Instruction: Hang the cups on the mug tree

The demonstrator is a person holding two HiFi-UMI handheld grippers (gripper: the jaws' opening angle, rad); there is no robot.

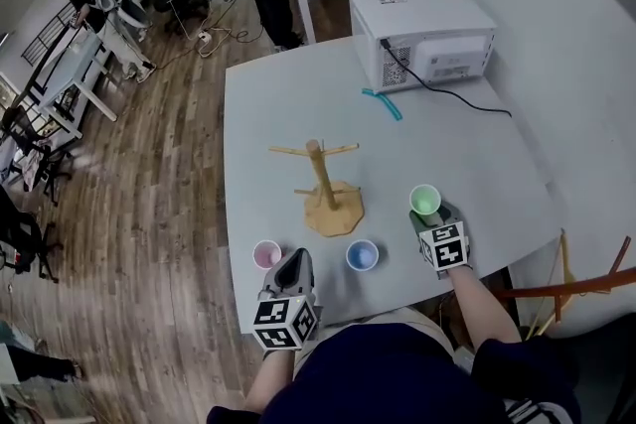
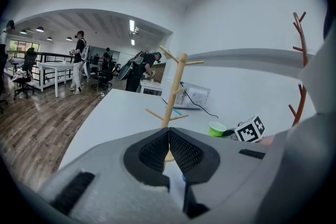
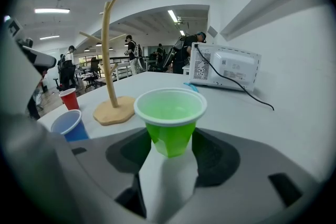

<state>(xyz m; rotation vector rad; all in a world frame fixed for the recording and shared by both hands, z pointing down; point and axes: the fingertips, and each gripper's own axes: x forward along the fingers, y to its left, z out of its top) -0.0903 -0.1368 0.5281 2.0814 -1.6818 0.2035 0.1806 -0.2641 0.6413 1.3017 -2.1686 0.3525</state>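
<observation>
A wooden mug tree [image 1: 323,184] with bare pegs stands mid-table. My right gripper [image 1: 429,213] is shut on a green cup [image 1: 425,201] to the right of the tree; in the right gripper view the green cup [image 3: 170,118] sits upright between the pads of the right gripper [image 3: 170,140], its lower wall dented. A blue cup [image 1: 362,256] and a red cup [image 1: 266,255] stand upright near the front edge. My left gripper [image 1: 294,263] is beside the red cup, shut and holding nothing; in the left gripper view the left gripper [image 2: 169,132] has its pads pressed together, pointing at the mug tree [image 2: 175,86].
A white appliance [image 1: 422,35] sits at the table's far right corner, its black cable [image 1: 467,99] trailing over the tabletop. A teal strip [image 1: 383,102] lies behind the tree. A red-brown stand [image 1: 586,278] rises off the table's right edge. People and desks are far off.
</observation>
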